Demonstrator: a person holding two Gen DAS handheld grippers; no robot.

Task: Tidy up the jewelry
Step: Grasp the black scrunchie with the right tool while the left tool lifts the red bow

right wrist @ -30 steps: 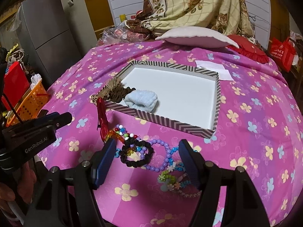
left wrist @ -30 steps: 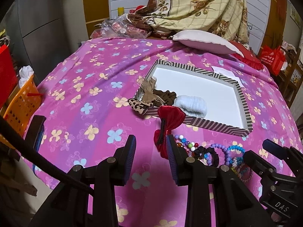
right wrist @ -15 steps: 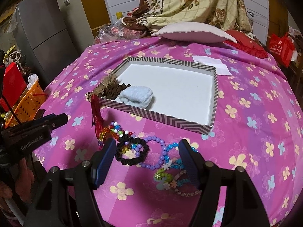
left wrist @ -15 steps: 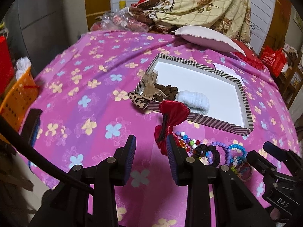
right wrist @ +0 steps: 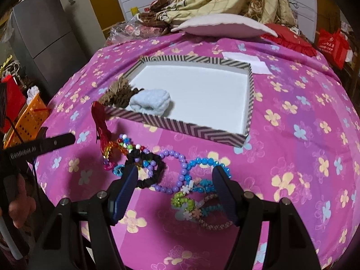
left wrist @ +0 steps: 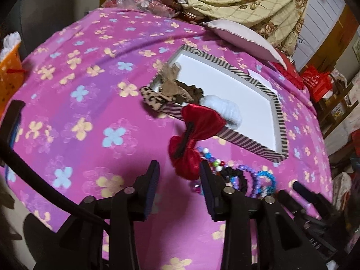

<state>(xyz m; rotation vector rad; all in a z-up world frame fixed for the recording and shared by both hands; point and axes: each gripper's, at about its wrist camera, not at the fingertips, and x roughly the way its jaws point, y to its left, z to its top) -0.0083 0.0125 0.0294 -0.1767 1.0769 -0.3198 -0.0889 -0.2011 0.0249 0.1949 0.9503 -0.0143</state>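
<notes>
Both grippers hang over the near edge of a pink floral cloth (right wrist: pixel 292 117) that covers the worktop. The left gripper (left wrist: pixel 178 175) has just been opening its jaws; they stand parted, released, with only the lower lobe of the red bow (left wrist: pixel 195 132) showing in the gap between the fingers (left wrist: pixel 153 180), and neither pad presses on it. The bow leans with its upper lobe against the near wall of the striped box (left wrist: pixel 279 103). From the right wrist view the same bow (right wrist: pixel 101 121) shows only edge-on, a thin red strip at the box's near left corner. That view lays out what the left one crowds into its corner: a black scrunchie (right wrist: pixel 153 171), a purple bead bracelet (right wrist: pixel 177 166), a blue bead bracelet (right wrist: pixel 207 162), a multicoloured bead string (right wrist: pixel 126 144) and a woven bracelet with green beads (right wrist: pixel 198 209), all tangled on the cloth in front of the box. The right gripper (right wrist: pixel 175 184) is spread wide above this heap, grasping nothing (the beads lie loose between its fingers (right wrist: pixel 126 186)). Inside the box (right wrist: pixel 195 130), at its near left end, sit a pale blue scrunchie (right wrist: pixel 150 102) and a brown one (right wrist: pixel 119 96); only the left view shows a leopard-print hair piece (left wrist: pixel 155 100) draped over the box's corner. A white cushion (right wrist: pixel 220 27) lies beyond.
</notes>
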